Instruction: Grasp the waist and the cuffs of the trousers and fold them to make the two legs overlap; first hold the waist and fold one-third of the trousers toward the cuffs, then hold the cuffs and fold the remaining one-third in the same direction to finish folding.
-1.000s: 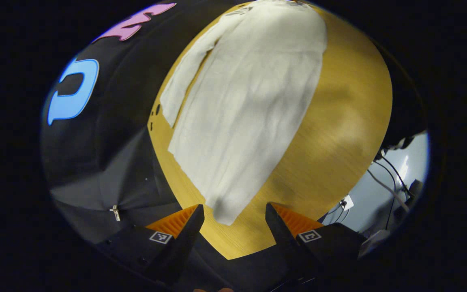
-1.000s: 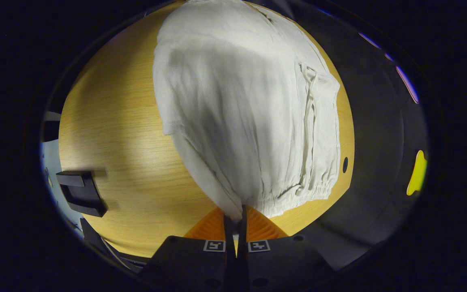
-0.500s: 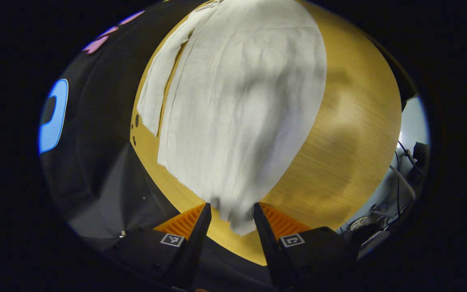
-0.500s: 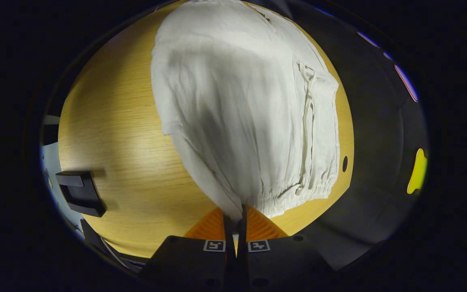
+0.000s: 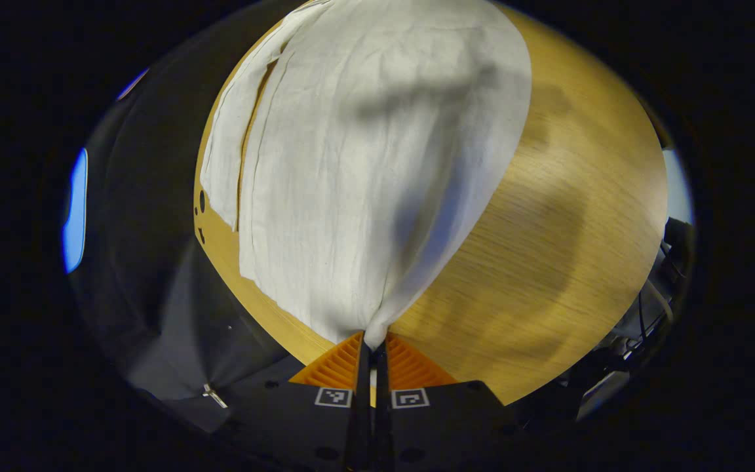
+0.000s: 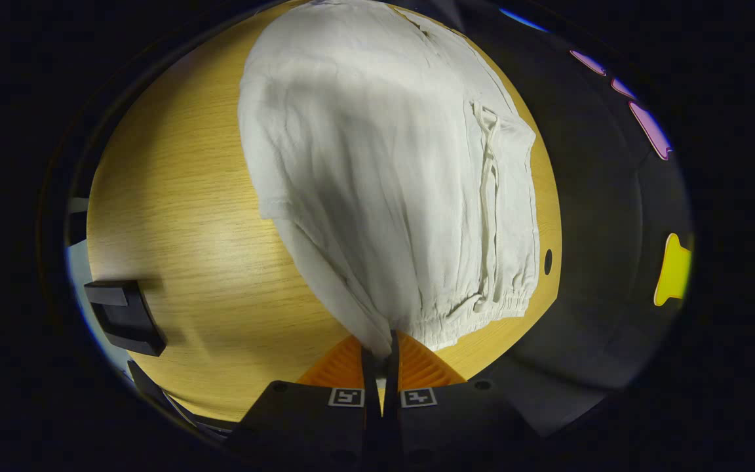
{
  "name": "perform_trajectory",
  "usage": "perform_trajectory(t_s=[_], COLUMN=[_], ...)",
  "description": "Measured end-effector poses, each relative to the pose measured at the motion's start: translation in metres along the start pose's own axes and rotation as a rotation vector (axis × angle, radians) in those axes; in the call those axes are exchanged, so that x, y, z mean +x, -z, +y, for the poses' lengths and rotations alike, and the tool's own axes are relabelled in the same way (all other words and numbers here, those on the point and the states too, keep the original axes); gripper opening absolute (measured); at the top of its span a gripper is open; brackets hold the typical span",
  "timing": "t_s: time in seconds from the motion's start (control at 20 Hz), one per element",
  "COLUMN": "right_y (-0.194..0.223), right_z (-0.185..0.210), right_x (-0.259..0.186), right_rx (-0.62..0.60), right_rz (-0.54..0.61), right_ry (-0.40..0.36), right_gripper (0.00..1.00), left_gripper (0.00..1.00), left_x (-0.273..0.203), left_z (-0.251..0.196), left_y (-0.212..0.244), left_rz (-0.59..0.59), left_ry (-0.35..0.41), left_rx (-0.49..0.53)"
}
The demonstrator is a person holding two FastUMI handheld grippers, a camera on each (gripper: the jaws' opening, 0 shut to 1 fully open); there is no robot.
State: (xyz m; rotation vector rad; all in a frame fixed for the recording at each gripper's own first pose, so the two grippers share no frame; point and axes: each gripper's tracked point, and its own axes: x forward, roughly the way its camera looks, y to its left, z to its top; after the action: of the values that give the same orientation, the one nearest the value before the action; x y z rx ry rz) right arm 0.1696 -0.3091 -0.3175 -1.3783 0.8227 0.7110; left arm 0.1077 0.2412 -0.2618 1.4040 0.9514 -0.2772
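1. Left gripper view: left tongs (image 5: 371, 351) closed, both fingers pinching the cuff corner of the white trousers (image 5: 364, 164). Fabric fans out ahead of the tongs across the wooden surface (image 5: 567, 216); second leg edge peeks out ahead-left.
2. Right gripper view: right tongs (image 6: 383, 346) closed on the waist (image 6: 463, 321) corner. Gathered waistband runs ahead-right, drawstring (image 6: 485, 216) on top; black block (image 6: 122, 314) far left.
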Motion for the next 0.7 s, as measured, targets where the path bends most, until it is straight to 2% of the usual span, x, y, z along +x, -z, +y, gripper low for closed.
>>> perform_trajectory(t_s=[0.1, 0.2, 0.3, 0.4, 0.45, 0.6, 0.7], right_y=[0.000, 0.000, 0.003, 0.006, 0.004, 0.000, -0.002], right_z=[-0.001, -0.001, -0.004, -0.008, -0.010, -0.019, -0.028], right_x=[0.000, 0.000, 0.001, 0.000, -0.001, -0.018, -0.027], right_rx=[0.017, 0.014, 0.000, 0.020, 0.045, 0.163, 0.204], right_rz=[0.007, 0.010, 0.017, 0.036, 0.037, 0.012, 0.000], right_ry=[0.026, 0.042, 0.070, 0.096, 0.107, 0.162, 0.199], right_gripper=[0.05, 0.05, 0.05, 0.05, 0.05, 0.05, 0.05], left_gripper=[0.06, 0.02, 0.05, 0.05, 0.05, 0.05, 0.05], left_x=[0.002, 0.002, 0.000, -0.004, -0.009, -0.031, -0.042], left_z=[0.001, 0.002, 0.000, 0.002, 0.007, 0.023, 0.034], left_y=[0.000, -0.002, -0.007, -0.009, -0.011, -0.017, -0.021], left_rz=[0.004, 0.014, -0.001, -0.021, -0.033, -0.060, -0.075], left_ry=[-0.034, -0.063, -0.067, -0.056, -0.074, -0.164, -0.215], left_rx=[-0.061, -0.061, -0.053, -0.113, -0.152, -0.286, -0.336])
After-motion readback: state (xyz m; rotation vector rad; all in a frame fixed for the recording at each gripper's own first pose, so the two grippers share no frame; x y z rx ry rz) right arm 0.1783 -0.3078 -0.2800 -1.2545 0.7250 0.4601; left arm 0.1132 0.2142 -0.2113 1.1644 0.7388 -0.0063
